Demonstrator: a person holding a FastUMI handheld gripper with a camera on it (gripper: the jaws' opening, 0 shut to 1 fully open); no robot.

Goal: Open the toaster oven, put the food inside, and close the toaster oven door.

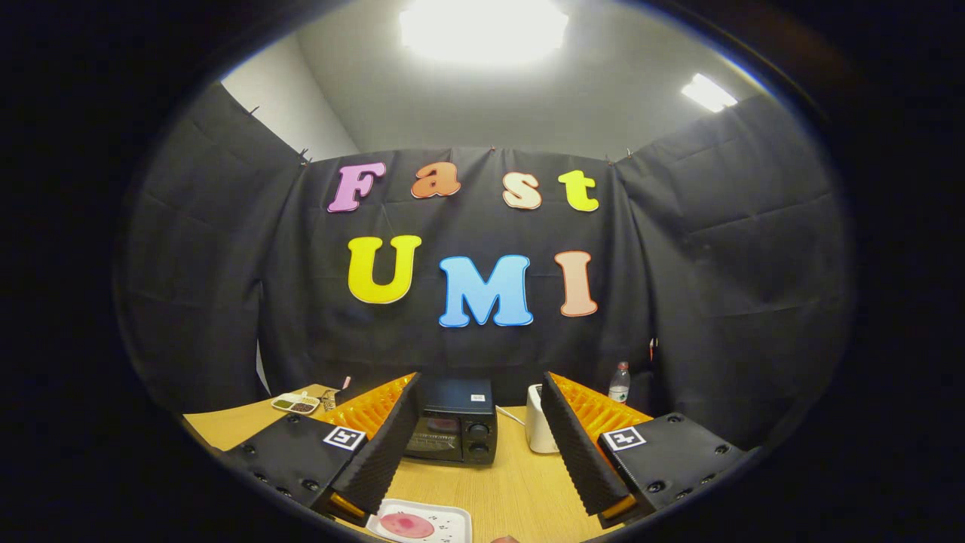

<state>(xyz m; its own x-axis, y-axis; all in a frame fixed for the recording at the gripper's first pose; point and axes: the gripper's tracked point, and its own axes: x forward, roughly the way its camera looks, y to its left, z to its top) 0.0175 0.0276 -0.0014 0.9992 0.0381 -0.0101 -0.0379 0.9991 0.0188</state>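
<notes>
The gripper (478, 460) hangs above the wooden counter (513, 490) with its fingers spread wide and nothing between them. Straight ahead, framed by the two fingers, the black toaster oven (452, 426) sits on the counter with its door closed, its knobs on the right side of its front. Just below the fingers lies a white tray (452, 519) carrying a pink round piece of food (407, 526). A white appliance (540, 430) stands just beside the oven's right side, and a water bottle (619, 383) stands farther back. Off to the left rests a small divided dish (295, 403).
</notes>
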